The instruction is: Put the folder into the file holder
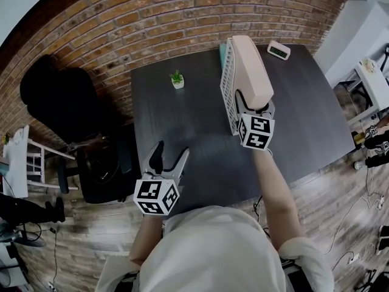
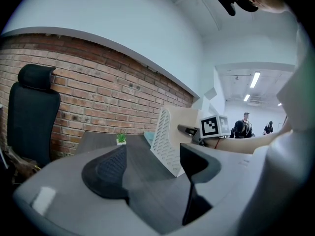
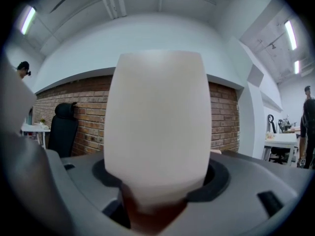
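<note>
Head view: dark desk [image 1: 182, 126], white perforated file holder [image 1: 229, 87] standing on the far right part of it. The beige folder [image 1: 250, 66] is upright, just right of the holder's perforated wall and touching it; can't tell how far it's seated. Right claw [image 1: 253, 102] is clamped on the folder's near end, one jaw each side. Left claw [image 1: 172, 149] hangs over the near desk edge, well apart from the holder, jaws spread, nothing in them. Small potted plant [image 1: 177, 79] far left of the holder, small white device [image 1: 278, 50] at the far right corner, black chair [image 1: 58, 96] off the desk's left side. Left gripper view: left claw [image 2: 150, 168] wide apart, only bare desk between the jaws; file holder [image 2: 165, 136] ahead with the folder [image 2: 183, 116] behind its wall, plant [image 2: 121, 138] to the left, brick wall [image 2: 98, 87] behind. Right gripper view: folder [image 3: 157, 127] fills the middle, its sides meet both pads of the right claw [image 3: 161, 177], no gap visible.
</note>
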